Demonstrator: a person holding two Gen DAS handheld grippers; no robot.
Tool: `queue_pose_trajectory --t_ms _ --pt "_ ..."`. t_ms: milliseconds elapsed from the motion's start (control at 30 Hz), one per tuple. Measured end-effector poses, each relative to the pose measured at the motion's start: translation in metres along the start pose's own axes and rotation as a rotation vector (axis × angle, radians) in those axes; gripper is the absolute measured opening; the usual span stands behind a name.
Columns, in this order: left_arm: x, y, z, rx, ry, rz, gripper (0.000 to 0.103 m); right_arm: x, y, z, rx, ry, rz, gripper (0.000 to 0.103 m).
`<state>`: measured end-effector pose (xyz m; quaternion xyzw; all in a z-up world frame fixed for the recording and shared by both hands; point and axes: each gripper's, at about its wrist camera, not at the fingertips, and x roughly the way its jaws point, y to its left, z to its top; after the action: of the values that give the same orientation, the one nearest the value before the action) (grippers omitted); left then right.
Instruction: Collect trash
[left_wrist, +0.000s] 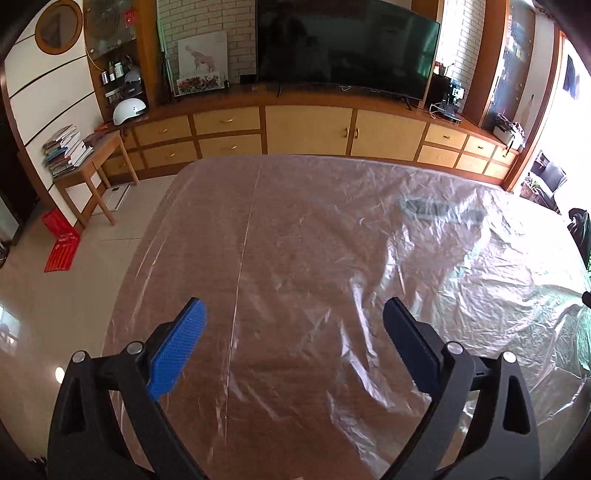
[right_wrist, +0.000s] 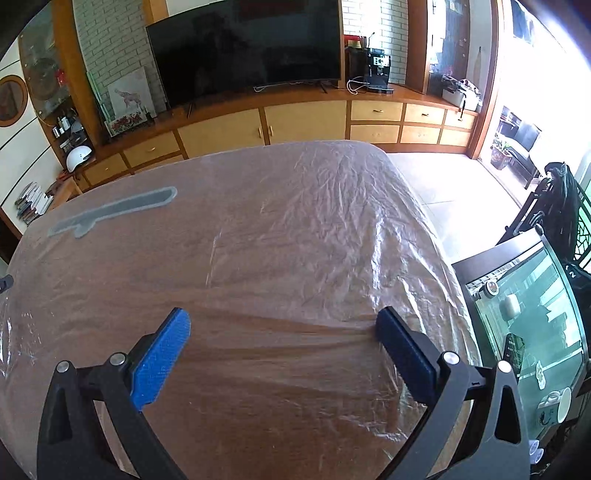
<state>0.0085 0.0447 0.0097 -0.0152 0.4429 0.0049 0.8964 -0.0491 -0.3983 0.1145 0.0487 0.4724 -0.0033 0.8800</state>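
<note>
The left gripper hovers above the worktop with its fingers spread wide, holding nothing. The right gripper is likewise wide open and empty. A wrinkled clear plastic sheet covers the wooden worktop. Farther off, a long grey strip lies under or on the sheet; which is unclear. Beyond stands a dark television.

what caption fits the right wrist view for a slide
Open right gripper above a table covered in clear plastic sheet, television and wooden cabinets beyond.
</note>
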Motion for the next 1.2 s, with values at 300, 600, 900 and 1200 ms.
queue_pose_trajectory --t_ms 300,600,900,1200 --pt "0.0106 -0.0002 0.0023 0.013 0.041 0.019 0.101 0.0019 0.0100 0.0010 -0.062 0.024 -0.063 0.099" --pt "0.0109 0.0009 0.0016 0.011 0.042 0.016 0.102 0.0018 0.0096 0.0020 -0.062 0.024 -0.063 0.099" --pt "0.0113 0.0012 0.0021 0.011 0.042 0.016 0.102 0.0020 0.0094 0.0018 -0.062 0.024 -0.063 0.099" --pt "0.0116 0.0081 0.0012 0.008 0.042 0.018 0.102 0.0022 0.0093 0.0016 -0.062 0.024 -0.063 0.099"
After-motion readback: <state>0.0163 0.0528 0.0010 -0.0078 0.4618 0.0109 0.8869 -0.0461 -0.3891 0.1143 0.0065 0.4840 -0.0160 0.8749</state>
